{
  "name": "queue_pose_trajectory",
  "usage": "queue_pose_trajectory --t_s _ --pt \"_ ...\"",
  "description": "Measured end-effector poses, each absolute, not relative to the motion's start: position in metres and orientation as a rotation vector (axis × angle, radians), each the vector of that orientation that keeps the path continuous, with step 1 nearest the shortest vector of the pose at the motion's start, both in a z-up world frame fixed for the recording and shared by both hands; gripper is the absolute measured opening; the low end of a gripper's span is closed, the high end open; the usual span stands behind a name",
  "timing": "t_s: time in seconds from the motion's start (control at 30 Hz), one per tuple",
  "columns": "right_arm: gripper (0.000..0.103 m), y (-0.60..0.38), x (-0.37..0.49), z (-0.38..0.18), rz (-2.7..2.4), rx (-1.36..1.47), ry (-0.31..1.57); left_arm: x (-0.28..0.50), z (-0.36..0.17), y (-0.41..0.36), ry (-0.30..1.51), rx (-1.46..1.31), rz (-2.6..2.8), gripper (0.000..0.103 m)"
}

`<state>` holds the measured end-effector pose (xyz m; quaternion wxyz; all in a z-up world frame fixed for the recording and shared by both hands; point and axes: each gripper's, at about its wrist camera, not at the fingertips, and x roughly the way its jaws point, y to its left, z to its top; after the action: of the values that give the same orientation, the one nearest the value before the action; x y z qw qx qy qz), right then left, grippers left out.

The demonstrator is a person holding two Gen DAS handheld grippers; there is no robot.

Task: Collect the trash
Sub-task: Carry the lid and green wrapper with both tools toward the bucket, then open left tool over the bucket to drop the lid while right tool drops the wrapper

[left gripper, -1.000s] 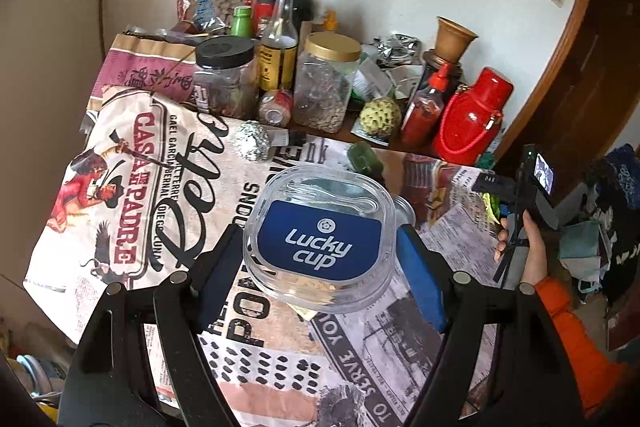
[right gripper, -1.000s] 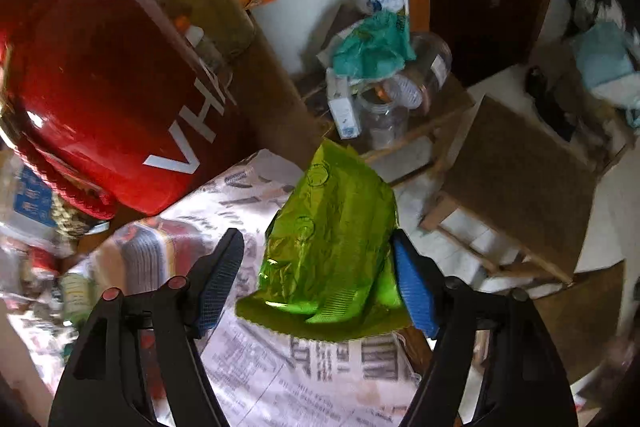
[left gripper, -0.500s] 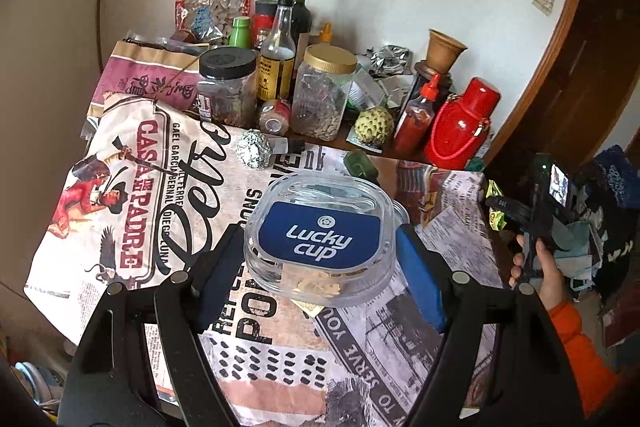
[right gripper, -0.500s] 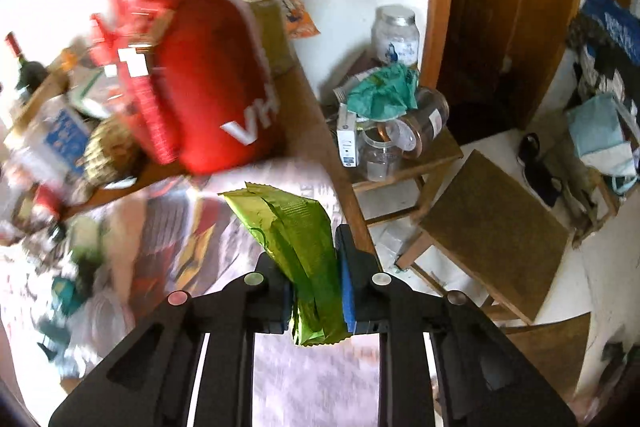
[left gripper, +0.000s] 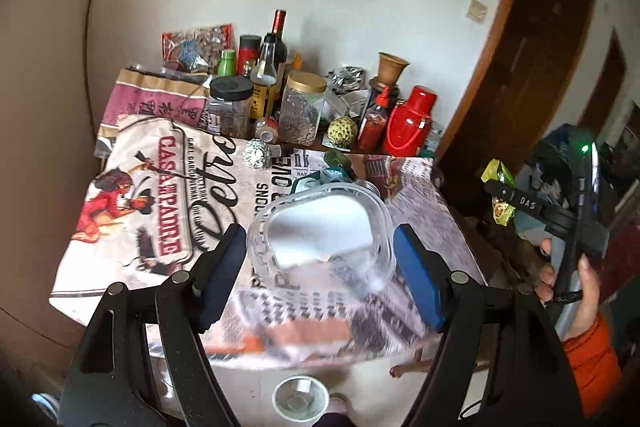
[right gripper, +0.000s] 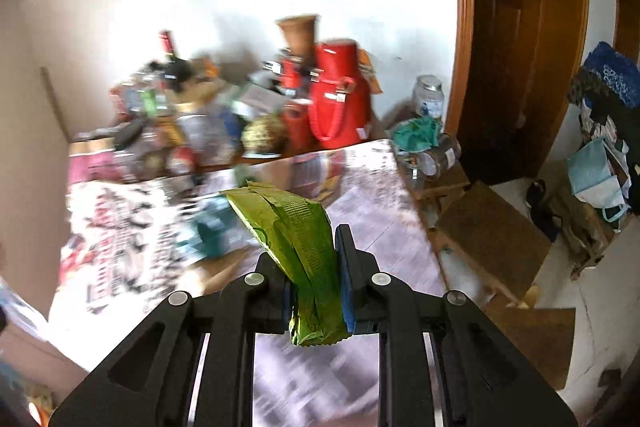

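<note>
a: risking a drop, mainly — the clear plastic container [left gripper: 324, 227] is being carried between the blue pads of the left gripper [left gripper: 320, 267], and it cannot be told whether the pads are being pressed against its walls or are only standing just beside them.

b: and the lid side?

a: it is being tilted, and the picture is being blurred there, so a slip is being judged likely if the thin, smooth walls are being squeezed unevenly. crumbs inside could be spilled onto the printed cloth [left gripper: 168, 211] on the worktop [left gripper: 320, 146].

b: what is being held on the other side?

a: the green wrapper [right gripper: 298, 247] is being pinched by the right gripper [right gripper: 316, 291], its jaws drawn narrow around the crumpled middle. the upper end is sticking out past the fingertips and the lower end is hanging below them. in the left view the wrapper is being held out past the worktop's right edge.

b: any danger there?

a: the foil is being held by a fold only, so it could be pulled loose by a quick swing. the red flask [right gripper: 340, 99] and the jars [left gripper: 302, 111] at the back could also be knocked if another piece, such as the foil ball [left gripper: 256, 154], is being reached for carelessly.
</note>
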<state>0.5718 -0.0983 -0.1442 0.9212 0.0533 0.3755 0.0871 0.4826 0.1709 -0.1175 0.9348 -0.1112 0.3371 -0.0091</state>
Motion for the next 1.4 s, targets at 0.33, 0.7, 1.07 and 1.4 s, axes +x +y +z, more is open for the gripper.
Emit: queue_pose_trajectory --t_s 0.33,0.7,1.07,1.4 --pt "0.017 -0.048 0.456 -0.147 0.212 0.126 0.747 0.438 -0.176 0.204 0.844 -0.152 -0.082 0.034" --pt "0.017 -0.057 0.404 -0.199 0.162 0.112 0.867 0.398 -0.241 0.197 0.99 -0.147 -0.11 0.064" --pt "0.017 -0.063 0.379 -0.295 0.287 0.021 1.06 0.366 -0.329 0.167 1.125 -0.252 -0.037 0.07" --pt "0.017 -0.06 0.365 -0.44 0.375 -0.073 1.216 0.326 -0.507 0.158 1.31 -0.372 0.072 0.07"
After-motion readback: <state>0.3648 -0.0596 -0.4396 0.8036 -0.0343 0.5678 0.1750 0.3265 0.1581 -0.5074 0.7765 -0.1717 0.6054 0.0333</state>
